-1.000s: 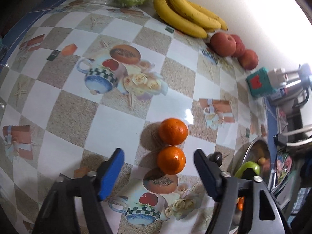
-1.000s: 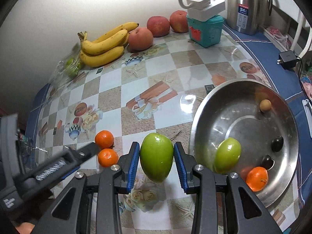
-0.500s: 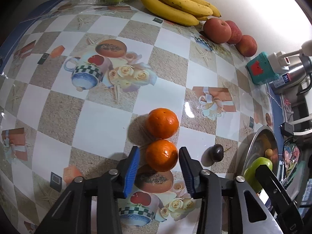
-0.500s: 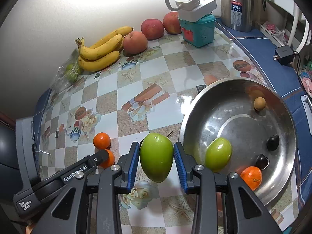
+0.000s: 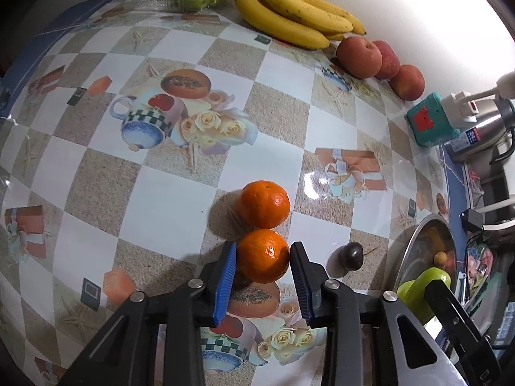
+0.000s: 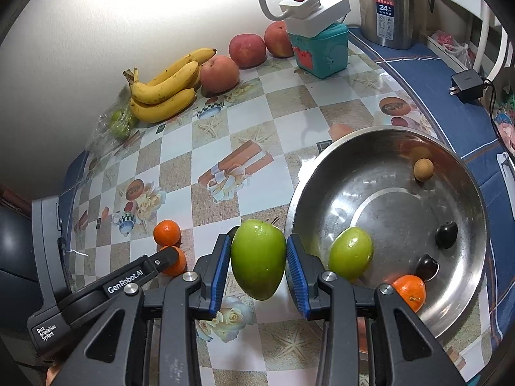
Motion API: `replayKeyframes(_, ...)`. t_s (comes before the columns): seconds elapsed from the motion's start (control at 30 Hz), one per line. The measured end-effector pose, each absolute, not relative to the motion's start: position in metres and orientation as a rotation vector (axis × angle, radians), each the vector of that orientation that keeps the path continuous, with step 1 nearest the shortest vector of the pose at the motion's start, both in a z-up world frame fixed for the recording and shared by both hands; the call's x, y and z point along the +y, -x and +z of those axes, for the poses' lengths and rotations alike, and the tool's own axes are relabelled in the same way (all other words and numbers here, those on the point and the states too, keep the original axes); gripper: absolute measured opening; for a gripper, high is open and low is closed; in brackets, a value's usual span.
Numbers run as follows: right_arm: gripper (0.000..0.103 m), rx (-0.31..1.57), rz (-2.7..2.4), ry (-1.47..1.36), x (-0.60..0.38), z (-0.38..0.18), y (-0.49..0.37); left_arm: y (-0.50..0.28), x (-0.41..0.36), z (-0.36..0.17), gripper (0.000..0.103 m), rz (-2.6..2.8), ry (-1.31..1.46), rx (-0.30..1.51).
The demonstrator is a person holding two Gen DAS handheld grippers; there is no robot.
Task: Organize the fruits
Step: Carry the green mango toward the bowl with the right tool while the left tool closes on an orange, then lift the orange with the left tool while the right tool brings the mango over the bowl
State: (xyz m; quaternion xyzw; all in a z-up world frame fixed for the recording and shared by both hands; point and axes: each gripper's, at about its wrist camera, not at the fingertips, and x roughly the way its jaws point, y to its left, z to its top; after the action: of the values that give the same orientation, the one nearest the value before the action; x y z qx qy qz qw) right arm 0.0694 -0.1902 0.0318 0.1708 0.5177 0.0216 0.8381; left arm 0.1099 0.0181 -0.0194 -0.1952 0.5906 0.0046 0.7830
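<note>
My left gripper (image 5: 263, 257) is shut on the near orange (image 5: 263, 255), its blue pads against both sides. A second orange (image 5: 264, 204) touches it just beyond. A small dark fruit (image 5: 352, 255) lies to the right. My right gripper (image 6: 258, 262) is shut on a green mango (image 6: 258, 262) and holds it above the table, left of the steel bowl (image 6: 325, 173). The bowl holds another green mango (image 6: 350, 252), an orange (image 6: 409, 292), two dark fruits (image 6: 446, 234) and a small tan fruit (image 6: 423, 169). The left gripper also shows in the right wrist view (image 6: 167, 262).
Bananas (image 6: 167, 88), three peaches (image 6: 248, 50) and a bag of green fruit (image 6: 119, 122) line the back wall. A teal box with a white power strip (image 6: 322, 48) and a steel kettle (image 6: 391, 6) stand at the back right. A charger (image 6: 468, 83) lies on the blue cloth.
My left gripper moved forward over the near orange and closed on it. My right gripper kept the green mango and shifted closer to the bowl.
</note>
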Motion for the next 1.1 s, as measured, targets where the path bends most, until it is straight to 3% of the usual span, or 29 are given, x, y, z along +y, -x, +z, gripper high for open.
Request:
replayKeyframes(0.63,0.037,1.092,0.031,-0.411,-0.214,0.033,-0.067,-0.098,0.025,0.024,0.037,0.018,0.467,1.139)
replayKeyframes(1.1,0.037,1.082,-0.091,-0.494,-0.278,0.028,-0.062,-0.093,-0.036,0.033,0.037,-0.133,0.414,1.145)
